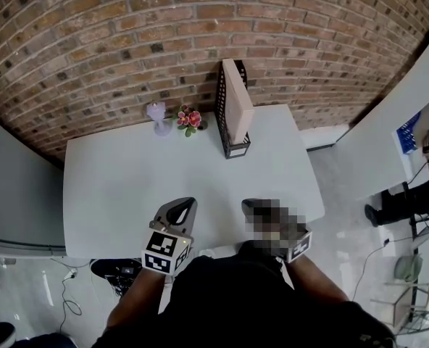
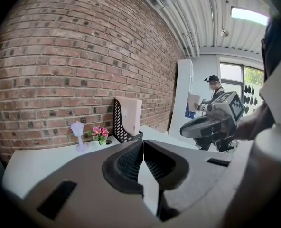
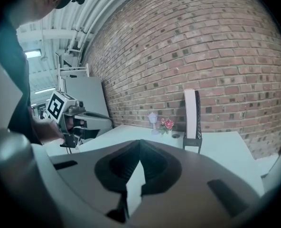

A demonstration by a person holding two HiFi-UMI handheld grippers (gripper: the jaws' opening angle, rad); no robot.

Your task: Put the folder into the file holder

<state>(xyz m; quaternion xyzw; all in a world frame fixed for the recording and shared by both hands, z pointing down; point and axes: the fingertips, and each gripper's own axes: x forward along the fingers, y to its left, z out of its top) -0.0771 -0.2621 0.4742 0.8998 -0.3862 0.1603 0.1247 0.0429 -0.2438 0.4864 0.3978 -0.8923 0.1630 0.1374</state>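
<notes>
Grey shell on L gripper (image 2: 143, 148), jaws pressed together, nothing btwn them. Same w/ R gripper (image 3: 139, 151): closed tip to tip, empty. Both low over near edge of white counter (image 1: 120, 180), side by side, a little apart, tips aimed toward the far side. R one only partly visible in head view, plain in its own view.

Ahead of them, bare counter surface up to the far edge. There, close to the brick wall (image 1: 127, 35): black mesh file holder (image 1: 220, 107), upright, w/ pale beige folder (image 1: 238, 104) standing inside it on edge, top rising above the mesh side. Folder well apart from both grippers.

Just left of holder: small bunch of pink flowers (image 1: 189, 119), then a little lilac lamp-shaped ornament (image 1: 157, 117), both near the wall.

Off past the counter's right end, by a white partition (image 2: 183, 94): another person (image 2: 215, 95), standing, carrying sth flat & pale; too small to tell what.
</notes>
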